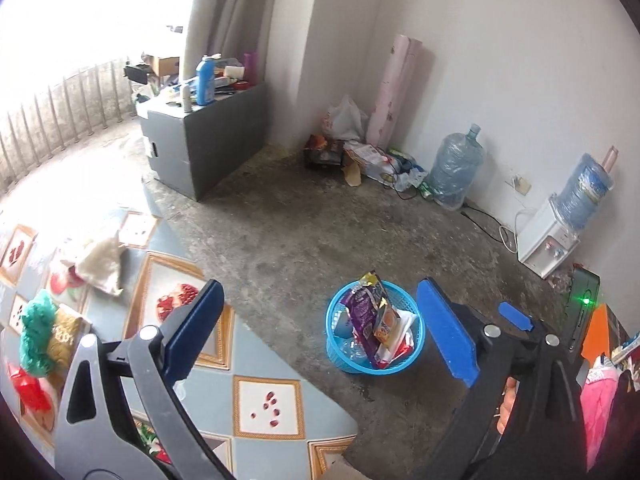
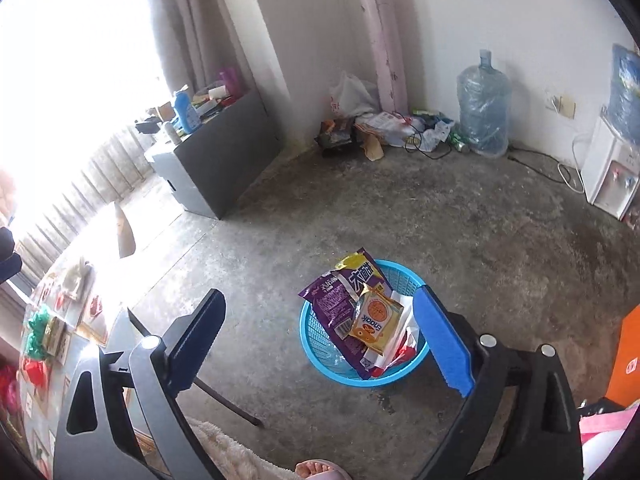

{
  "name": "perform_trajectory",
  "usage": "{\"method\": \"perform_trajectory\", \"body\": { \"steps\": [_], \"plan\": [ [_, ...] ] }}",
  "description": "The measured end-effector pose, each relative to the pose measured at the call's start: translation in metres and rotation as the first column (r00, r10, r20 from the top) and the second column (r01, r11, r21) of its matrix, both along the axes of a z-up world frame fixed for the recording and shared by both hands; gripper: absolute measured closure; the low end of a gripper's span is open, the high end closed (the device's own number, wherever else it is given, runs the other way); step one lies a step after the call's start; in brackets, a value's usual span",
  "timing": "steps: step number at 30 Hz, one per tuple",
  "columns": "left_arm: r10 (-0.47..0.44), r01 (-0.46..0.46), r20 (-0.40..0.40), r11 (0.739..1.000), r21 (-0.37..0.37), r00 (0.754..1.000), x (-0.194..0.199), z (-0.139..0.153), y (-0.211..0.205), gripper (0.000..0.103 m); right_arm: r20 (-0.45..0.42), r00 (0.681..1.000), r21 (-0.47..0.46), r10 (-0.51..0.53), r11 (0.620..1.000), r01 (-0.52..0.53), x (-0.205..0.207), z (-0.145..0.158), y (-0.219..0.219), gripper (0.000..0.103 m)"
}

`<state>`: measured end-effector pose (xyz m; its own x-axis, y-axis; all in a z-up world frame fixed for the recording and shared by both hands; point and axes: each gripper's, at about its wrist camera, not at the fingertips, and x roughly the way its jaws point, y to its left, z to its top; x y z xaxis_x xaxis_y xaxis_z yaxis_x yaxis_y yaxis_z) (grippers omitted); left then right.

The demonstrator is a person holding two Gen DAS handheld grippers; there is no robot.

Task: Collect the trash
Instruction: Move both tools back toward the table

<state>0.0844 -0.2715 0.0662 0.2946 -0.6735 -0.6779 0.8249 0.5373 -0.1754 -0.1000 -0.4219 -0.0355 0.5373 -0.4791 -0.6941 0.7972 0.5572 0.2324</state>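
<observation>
A blue mesh basket (image 1: 340,356) (image 2: 316,344) stands on the concrete floor. It holds a purple snack bag (image 1: 362,312) (image 2: 340,300), an orange snack packet (image 1: 386,326) (image 2: 374,320) and white wrappers. My left gripper (image 1: 320,332) is open and empty above the table edge. My right gripper (image 2: 320,332) is open and empty above the floor, near the basket. On the table lie a crumpled paper bag (image 1: 100,260), a green wrapper (image 1: 36,328) (image 2: 36,328) and a red wrapper (image 1: 28,392) (image 2: 34,368).
The table with a fruit-print cloth (image 1: 248,368) fills the lower left. A grey cabinet (image 1: 200,140) stands by the window. Bags and litter (image 1: 360,152) lie in the far corner beside a water jug (image 1: 456,168). A water dispenser (image 1: 552,240) stands at the right wall.
</observation>
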Motion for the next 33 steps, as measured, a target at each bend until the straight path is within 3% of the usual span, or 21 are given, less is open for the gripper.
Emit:
{"method": "perform_trajectory", "body": {
  "steps": [9,14,19,23,27,33],
  "plan": [
    [0.173,-0.173,-0.003,0.985,-0.012,0.985,0.020,0.013,0.076,0.009,-0.064,0.994,-0.131,0.088,0.987,-0.096,0.034,0.038,0.060,0.006],
    [0.319,-0.320,0.026,0.947,0.013,0.947,0.028,0.018,0.113,0.009,-0.094,0.988,-0.179,0.121,0.974,-0.137,0.051,0.050,0.090,0.006],
    [0.409,-0.410,0.060,0.912,0.015,0.911,0.038,0.021,0.143,0.009,-0.131,0.980,-0.261,0.152,0.948,-0.182,0.068,0.063,0.118,0.006],
    [0.419,-0.419,0.027,0.908,0.014,0.908,0.049,0.019,0.168,0.009,-0.150,0.976,-0.324,0.159,0.925,-0.200,0.082,0.074,0.138,0.006],
    [0.399,-0.404,-0.078,0.913,-0.060,0.914,0.060,0.019,0.206,0.009,-0.093,0.962,-0.333,0.257,0.902,-0.273,0.093,0.088,0.147,0.006],
    [0.484,-0.488,-0.067,0.858,-0.161,0.873,0.068,0.026,0.267,0.009,0.038,0.899,-0.265,0.435,0.872,-0.411,0.118,0.096,0.154,0.006]
  ]
}}
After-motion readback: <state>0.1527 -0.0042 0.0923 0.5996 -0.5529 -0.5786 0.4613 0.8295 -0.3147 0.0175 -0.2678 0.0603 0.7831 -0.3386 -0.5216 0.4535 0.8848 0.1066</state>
